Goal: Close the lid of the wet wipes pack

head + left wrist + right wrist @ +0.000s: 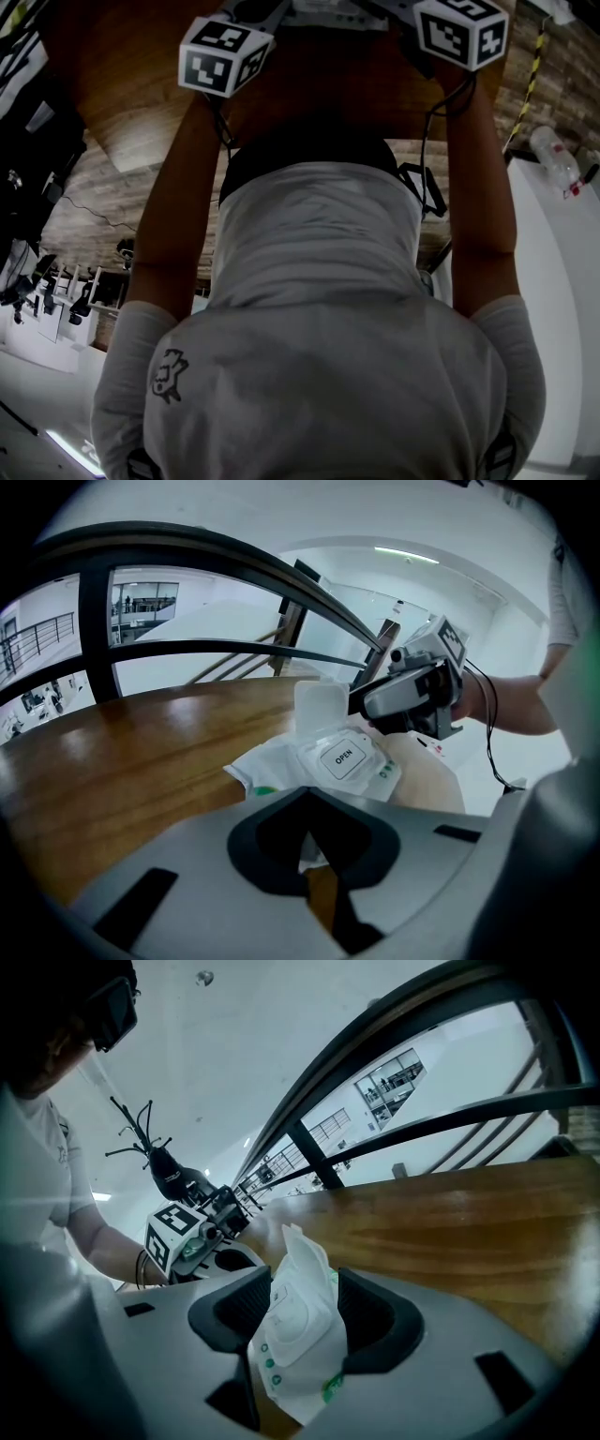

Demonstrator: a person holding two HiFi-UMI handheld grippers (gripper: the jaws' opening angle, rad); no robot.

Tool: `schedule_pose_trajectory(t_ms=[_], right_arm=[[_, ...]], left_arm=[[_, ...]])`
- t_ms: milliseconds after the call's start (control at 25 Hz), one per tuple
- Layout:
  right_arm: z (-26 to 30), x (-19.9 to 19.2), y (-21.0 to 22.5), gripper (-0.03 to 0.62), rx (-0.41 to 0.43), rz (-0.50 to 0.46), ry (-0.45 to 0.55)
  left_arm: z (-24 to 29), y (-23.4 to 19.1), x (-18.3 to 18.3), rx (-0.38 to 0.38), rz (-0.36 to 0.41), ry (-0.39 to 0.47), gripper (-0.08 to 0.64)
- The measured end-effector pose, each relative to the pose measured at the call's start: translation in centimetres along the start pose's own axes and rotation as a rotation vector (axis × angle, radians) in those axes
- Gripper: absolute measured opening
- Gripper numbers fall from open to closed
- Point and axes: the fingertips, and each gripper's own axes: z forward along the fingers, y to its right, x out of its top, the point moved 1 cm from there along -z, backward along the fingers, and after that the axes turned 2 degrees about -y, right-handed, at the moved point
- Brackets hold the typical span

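Left gripper [314, 869] pinches a corner of my wet wipes pack [349, 761]; right gripper [300, 1326] clamps the end nearest the upright lid [322, 705].

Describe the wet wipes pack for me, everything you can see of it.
The wet wipes pack is soft white film with green print, lying on the wooden table. Its stiff white lid stands open, above a label reading OPEN. The left gripper pinches its near edge; the right gripper clamps its far end.

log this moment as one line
left gripper: shut on wet wipes pack | right gripper: shut on wet wipes pack | lid: open, upright
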Motion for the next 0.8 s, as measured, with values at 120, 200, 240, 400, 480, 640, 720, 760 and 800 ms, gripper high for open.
schedule_pose_trajectory(t_ms=[120,200,240,400,480,640,720,760,800], right_arm=[[0.0,-0.1,-0.3,0.209,0.005,0.002,-0.009],[-0.2,-0.2,-0.5,0.209,0.004,0.005,-0.011],[-0.2,-0.3,-0.6,0.209,0.003,0.005,-0.011],[-0.6,-0.6,-0.9,0.209,-0.001,0.009,-0.002],[-0.7,-0.8,-1.0,0.209,-0.005,0.010,0.000],[-0.5,-1.1,-0.9,0.209,-0.010,0.006,-0.019],[-0.5,-0.9,-0.7,0.209,-0.012,-0.001,-0.029],[-0.6,-0.9,-0.8,0.209,-0.013,-0.006,-0.032],[-0.7,-1.1,-1.0,0.209,-0.014,-0.013,-0.035]], left_arm=[[0.1,-0.2,0.4,-0.004,-0.003,0.001,0.014],[0.2,-0.3,0.6,-0.004,-0.001,0.000,0.013],[0.2,-0.3,0.6,-0.004,0.000,0.001,0.014],[0.3,-0.1,0.5,-0.005,0.002,0.004,0.014],[0.3,0.1,0.6,-0.007,0.003,0.003,0.012],[0.4,-0.3,0.7,-0.009,0.008,0.002,0.014],[0.4,-0.7,1.1,-0.014,0.004,-0.001,0.013],[0.4,-0.6,1.1,-0.015,0.004,-0.001,0.014],[0.4,-0.4,1.0,-0.014,0.006,0.000,0.013]])
